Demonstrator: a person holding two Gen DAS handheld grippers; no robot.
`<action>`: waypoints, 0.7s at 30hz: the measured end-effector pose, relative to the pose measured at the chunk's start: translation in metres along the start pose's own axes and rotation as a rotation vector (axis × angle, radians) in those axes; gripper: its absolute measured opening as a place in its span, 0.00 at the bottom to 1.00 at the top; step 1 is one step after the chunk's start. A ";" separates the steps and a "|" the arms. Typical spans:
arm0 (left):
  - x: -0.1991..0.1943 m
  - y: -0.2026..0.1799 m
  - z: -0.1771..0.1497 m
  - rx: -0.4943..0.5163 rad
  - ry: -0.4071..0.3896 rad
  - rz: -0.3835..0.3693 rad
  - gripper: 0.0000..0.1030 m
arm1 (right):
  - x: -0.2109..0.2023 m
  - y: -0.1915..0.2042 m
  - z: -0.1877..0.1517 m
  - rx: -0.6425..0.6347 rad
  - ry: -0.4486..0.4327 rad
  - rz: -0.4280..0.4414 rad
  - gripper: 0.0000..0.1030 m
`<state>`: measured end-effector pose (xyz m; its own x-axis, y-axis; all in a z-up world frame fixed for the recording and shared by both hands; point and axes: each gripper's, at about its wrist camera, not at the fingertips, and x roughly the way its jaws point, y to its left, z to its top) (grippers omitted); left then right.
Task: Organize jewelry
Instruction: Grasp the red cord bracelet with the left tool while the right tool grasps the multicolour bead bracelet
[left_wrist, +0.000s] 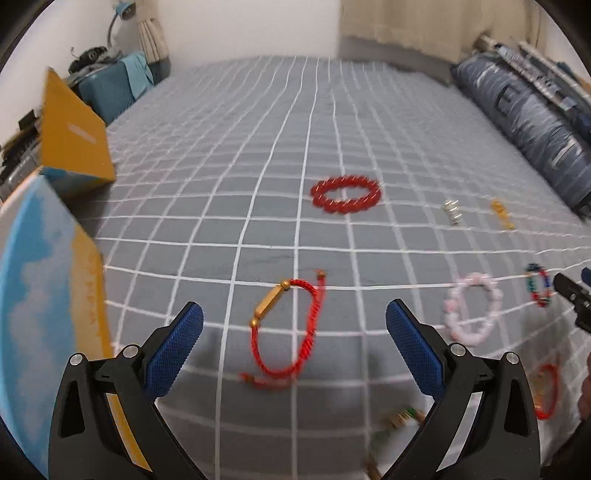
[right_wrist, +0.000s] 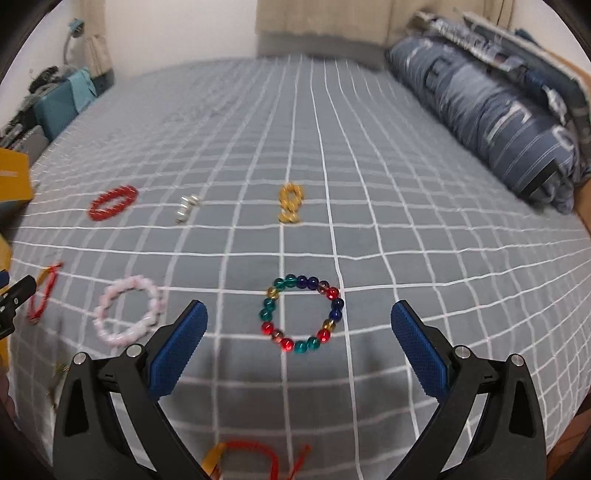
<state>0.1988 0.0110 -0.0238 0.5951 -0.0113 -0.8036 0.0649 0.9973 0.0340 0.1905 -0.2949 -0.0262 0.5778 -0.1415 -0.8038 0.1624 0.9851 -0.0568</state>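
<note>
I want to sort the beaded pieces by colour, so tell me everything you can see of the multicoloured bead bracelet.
The multicoloured bead bracelet is a closed ring of round, glossy, glass-like beads in teal, dark blue, red and amber. It lies flat on the grey checked bedsheet, ahead of the open right tool and between its fingers in line of sight, untouched. The pink bead bracelet lies apart to its left.

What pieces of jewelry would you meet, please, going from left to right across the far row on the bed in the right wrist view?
Red bead bracelet → small silver piece → golden-yellow bead piece.
</note>
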 end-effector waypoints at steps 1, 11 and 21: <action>0.014 0.003 0.001 -0.013 0.036 -0.007 0.92 | 0.012 -0.001 0.002 0.009 0.028 0.000 0.93; 0.043 0.006 -0.009 -0.005 0.072 0.010 0.86 | 0.058 0.005 -0.005 0.019 0.112 0.019 0.77; 0.032 0.011 -0.010 -0.045 0.077 -0.032 0.27 | 0.055 0.014 -0.001 0.006 0.113 0.036 0.31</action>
<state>0.2102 0.0220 -0.0554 0.5300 -0.0394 -0.8471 0.0459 0.9988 -0.0178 0.2241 -0.2887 -0.0721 0.4891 -0.0940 -0.8672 0.1485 0.9886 -0.0234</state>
